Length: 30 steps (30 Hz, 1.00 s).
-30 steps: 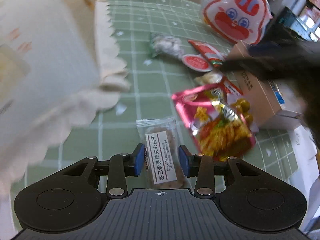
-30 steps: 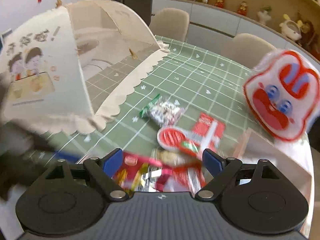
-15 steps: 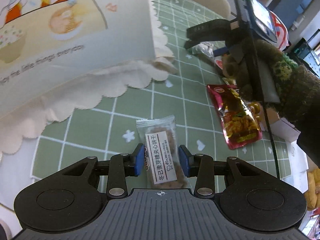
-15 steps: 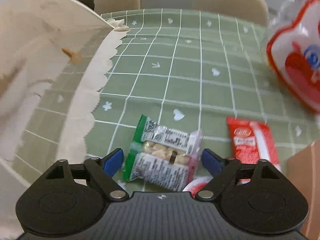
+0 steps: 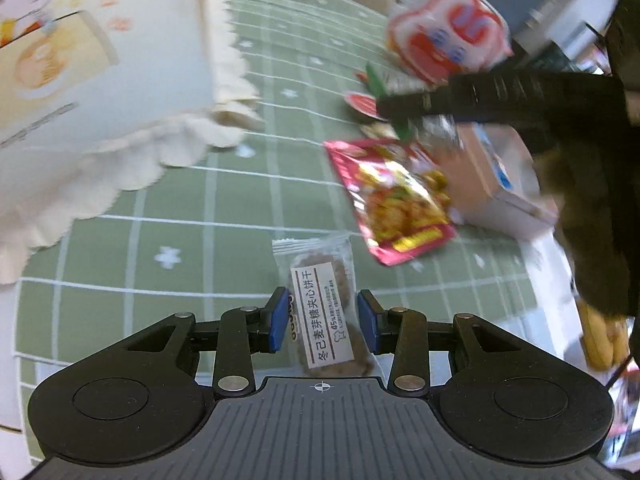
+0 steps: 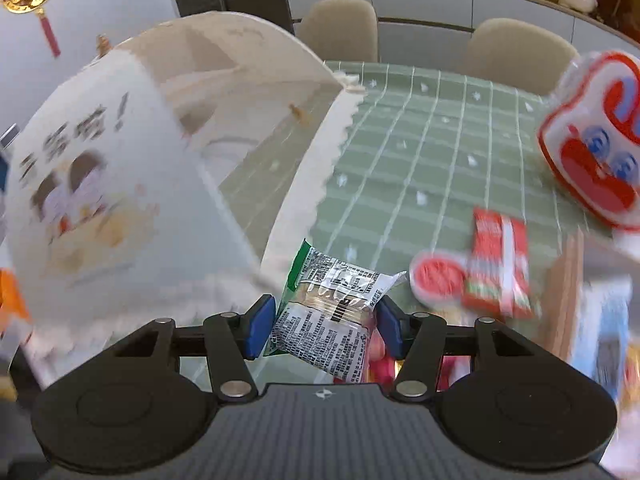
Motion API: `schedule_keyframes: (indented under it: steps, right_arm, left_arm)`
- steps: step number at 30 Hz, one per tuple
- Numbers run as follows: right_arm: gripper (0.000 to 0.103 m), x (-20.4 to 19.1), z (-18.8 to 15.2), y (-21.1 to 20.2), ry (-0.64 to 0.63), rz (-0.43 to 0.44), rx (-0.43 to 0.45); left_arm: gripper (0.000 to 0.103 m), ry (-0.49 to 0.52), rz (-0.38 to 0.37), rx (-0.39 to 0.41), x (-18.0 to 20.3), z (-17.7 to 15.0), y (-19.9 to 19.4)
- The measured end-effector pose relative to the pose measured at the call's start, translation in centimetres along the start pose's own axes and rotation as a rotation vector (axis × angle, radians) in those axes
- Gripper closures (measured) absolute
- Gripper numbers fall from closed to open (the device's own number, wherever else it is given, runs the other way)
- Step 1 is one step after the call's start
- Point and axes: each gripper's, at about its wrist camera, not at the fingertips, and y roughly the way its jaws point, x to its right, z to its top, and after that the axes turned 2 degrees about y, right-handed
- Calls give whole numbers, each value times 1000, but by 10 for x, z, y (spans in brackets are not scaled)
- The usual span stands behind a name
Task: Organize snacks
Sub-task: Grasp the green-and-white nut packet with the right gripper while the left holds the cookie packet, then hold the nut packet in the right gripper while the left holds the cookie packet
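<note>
The left gripper (image 5: 323, 318) holds a clear-wrapped biscuit packet (image 5: 323, 308) between its blue fingers (image 5: 279, 319), above the green checked surface (image 5: 224, 200). The right gripper (image 6: 322, 326) is closing on a green-edged silver snack packet (image 6: 330, 312), its pads at the packet's sides. To carry well, each grip should stay firm without crushing. Motion blur smears the cardboard box (image 5: 490, 184), probably the destination; its inside is hidden. A pink crisp bag (image 5: 394, 200) lies beside it.
</note>
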Motion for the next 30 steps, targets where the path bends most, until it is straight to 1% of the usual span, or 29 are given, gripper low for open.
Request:
schedule_keyframes:
  steps: [6,8,10,13,14,16,18,21,24,30]
  right_arm:
    - [48,10,-72,-29,67,-101,-66]
    - [48,13,-98,-37,69,-142,-77]
    - [47,14,-120,-39,49,-193,-92]
    - [47,11,-147,-40,-13,-250,-85]
    - [47,11,-151,-40,-26,-265,-80]
    - [42,10,-159,-39,-36,-258,-74]
    - [34,15,-165,-37,-6,-249,-89]
    - [31,19,-167,-37,46,-223,-118]
    - [29,20,-167,-37,83,-202,-150]
    - [29,19,-165,-36,45,-199,-237]
  left_arm:
    - [61,142,-70,-84,38,-11,14]
    - [60,189,-84,-107,50,-16,20]
    - [60,216,-77,-119,56,-20,26]
    - [60,243,-32,-111,59,-20,30]
    - [60,245,-18,-105,58,-20,30]
    - [60,245,14,-101,56,-19,33]
    - [60,241,53,-111,53,-19,36]
    - [60,245,74,-117,56,-17,39]
    - [60,275,117,-136,65,-17,43]
    - [60,293,178,-181,75,-14,48]
